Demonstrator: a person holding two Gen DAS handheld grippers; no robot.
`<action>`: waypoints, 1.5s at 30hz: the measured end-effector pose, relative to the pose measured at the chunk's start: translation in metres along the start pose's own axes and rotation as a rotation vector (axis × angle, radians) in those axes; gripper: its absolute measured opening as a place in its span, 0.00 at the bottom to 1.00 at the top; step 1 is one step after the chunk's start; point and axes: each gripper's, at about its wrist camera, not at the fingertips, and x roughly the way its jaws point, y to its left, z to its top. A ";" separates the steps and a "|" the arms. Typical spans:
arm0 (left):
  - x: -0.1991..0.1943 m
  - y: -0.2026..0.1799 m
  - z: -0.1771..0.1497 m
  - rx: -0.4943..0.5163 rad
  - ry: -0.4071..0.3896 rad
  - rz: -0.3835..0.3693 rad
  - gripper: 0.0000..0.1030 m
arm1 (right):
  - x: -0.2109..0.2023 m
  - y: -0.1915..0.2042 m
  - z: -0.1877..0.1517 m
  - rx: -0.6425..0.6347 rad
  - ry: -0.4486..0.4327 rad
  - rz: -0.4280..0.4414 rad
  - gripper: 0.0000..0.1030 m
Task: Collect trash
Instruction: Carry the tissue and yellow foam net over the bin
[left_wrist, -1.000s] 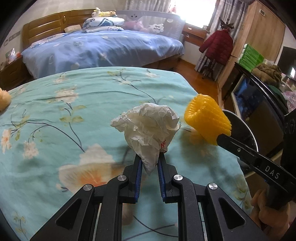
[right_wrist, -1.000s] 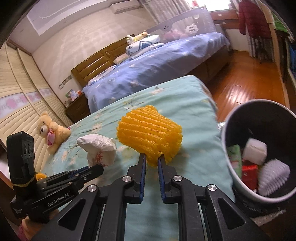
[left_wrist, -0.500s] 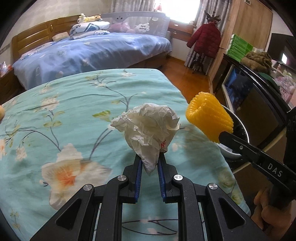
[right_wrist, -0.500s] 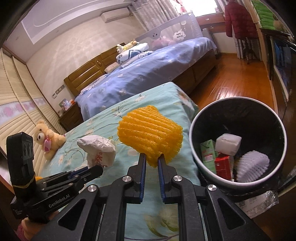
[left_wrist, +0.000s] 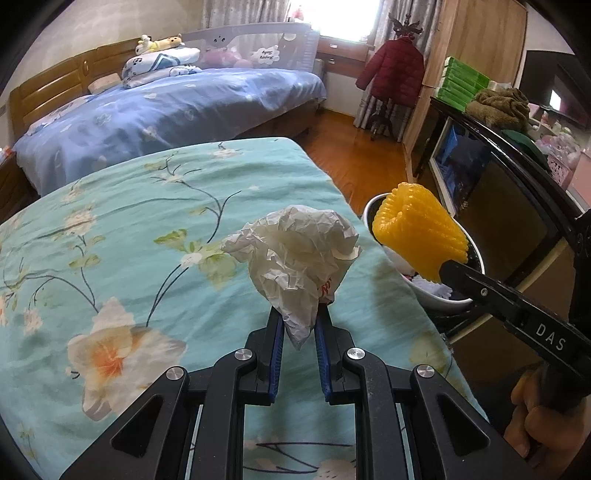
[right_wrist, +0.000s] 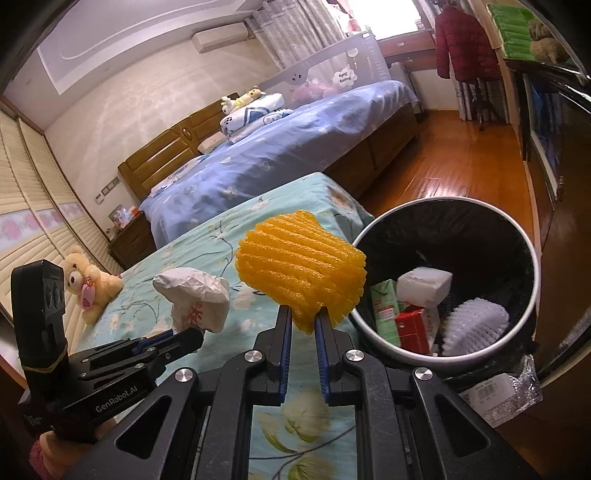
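Right wrist view alone: bin (right_wrist: 532, 258) contents, beyond right claw (right_wrist: 303, 325) clamping yellow foam net (right_wrist: 301, 269); left claw (left_wrist: 298, 325) clamping crumpled paper (left_wrist: 295, 254).

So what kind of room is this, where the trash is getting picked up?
A home bedroom, most likely. There is a large bed with a blue floral duvet and a wooden headboard, a teddy bear on the teal floral bedspread, and a red coat hanging on a stand.

Bin (right_wrist: 532, 254) stands right of the bed (right_wrist: 207, 243), cartons (right_wrist: 384, 308) inside.
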 end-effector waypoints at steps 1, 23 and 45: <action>0.000 -0.001 0.000 0.003 0.000 -0.001 0.15 | -0.001 -0.002 0.000 0.003 -0.001 -0.002 0.12; 0.018 -0.031 0.009 0.056 0.019 -0.037 0.15 | -0.019 -0.029 -0.001 0.033 -0.027 -0.047 0.12; 0.038 -0.049 0.020 0.086 0.036 -0.067 0.15 | -0.025 -0.059 0.004 0.064 -0.025 -0.106 0.12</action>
